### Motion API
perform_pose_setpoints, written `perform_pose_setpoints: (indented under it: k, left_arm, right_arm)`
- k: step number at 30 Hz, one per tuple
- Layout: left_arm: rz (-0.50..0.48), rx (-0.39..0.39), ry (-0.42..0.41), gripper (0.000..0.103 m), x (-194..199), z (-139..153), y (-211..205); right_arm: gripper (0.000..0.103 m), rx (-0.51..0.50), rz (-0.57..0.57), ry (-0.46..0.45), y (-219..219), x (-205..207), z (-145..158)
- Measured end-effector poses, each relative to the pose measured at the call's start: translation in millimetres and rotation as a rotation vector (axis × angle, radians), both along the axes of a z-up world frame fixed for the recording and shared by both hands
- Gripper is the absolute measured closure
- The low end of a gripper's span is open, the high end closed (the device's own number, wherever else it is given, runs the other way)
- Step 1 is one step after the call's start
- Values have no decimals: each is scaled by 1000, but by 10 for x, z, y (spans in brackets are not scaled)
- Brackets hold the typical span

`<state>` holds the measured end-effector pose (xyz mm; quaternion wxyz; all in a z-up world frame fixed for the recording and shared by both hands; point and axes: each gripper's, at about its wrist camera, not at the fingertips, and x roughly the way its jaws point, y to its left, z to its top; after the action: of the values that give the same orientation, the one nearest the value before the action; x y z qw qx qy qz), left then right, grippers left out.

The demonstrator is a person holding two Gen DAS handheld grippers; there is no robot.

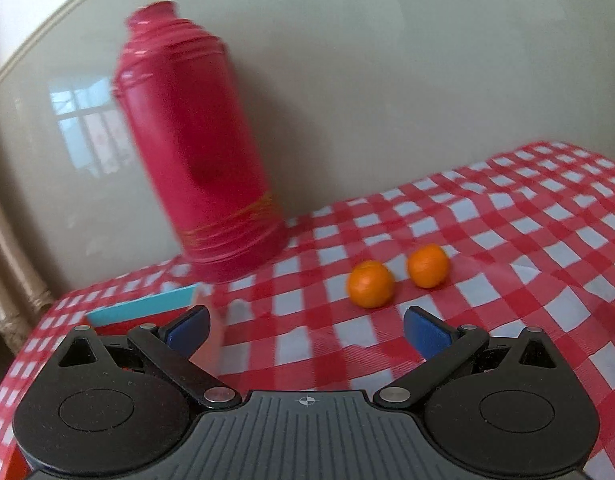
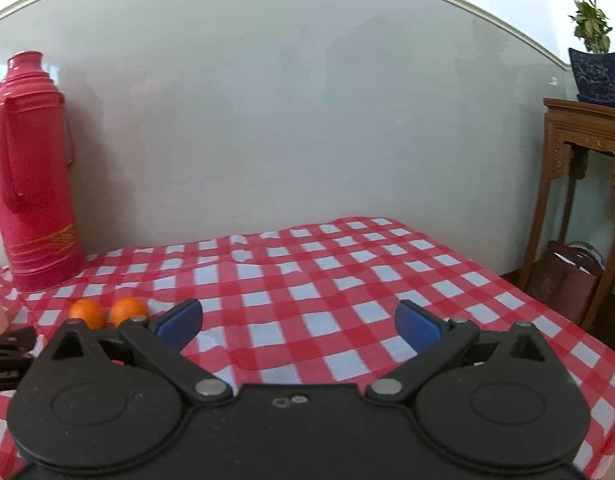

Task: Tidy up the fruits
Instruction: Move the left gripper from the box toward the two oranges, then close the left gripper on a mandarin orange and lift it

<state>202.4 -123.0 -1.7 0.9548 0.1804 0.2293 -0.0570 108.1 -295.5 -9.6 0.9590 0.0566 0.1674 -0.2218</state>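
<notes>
Two oranges lie side by side on the checked cloth [image 1: 487,240], not quite touching: the near orange [image 1: 370,284] and the far orange [image 1: 428,265]. In the left wrist view they sit just beyond the left gripper [image 1: 306,330], at about 1 o'clock from the gap between its blue pads [image 1: 189,330]; the jaws stand wide apart and hold nothing. In the right wrist view the same two oranges appear at about 10 o'clock from the right gripper [image 2: 298,322], partly hidden behind its left finger linkage; these jaws are likewise spread wide and empty. One red flask [image 1: 195,140] stands upright against the wall, at 11 o'clock from the oranges in the left view, where it is motion-blurred. Only the left view shows a box with a light blue edge [image 1: 147,307] beside the left pad; what it holds cannot be told. Only the right view shows one potted plant [image 2: 595,68] on one carved wooden stand [image 2: 583,128] at 2 o'clock, past the table's right edge.
</notes>
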Motion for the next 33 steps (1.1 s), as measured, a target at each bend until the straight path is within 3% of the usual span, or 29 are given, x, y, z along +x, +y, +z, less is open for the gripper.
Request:
perform_pose_setpoints:
  k: [8,12,27,29,31,33]
  left_arm:
    - [-53,-7,60,3,357,-129,-208]
    - [-56,-30,113,20,553,-209,-242]
    - [-56,-68,144,21,891,-356,-323]
    - [-63,-72,156,31,927,-371,-330]
    - [-69,-79,178,54,967,-401,-333]
    - [-73,-82,178,55,971,-426,-329]
  right_arm:
    - [6,38,-13,-14,-141,-75,6]
    - [6,37,-14,-16,-154,-88,14]
    - [6,51,-4,-2,-157,-47,-14]
    - [6,51,-1,3,-144,-36,-20]
    - [6,54,4,6,-137,-26,-23]
    - [6,53,10,11,-131,-13,-26]
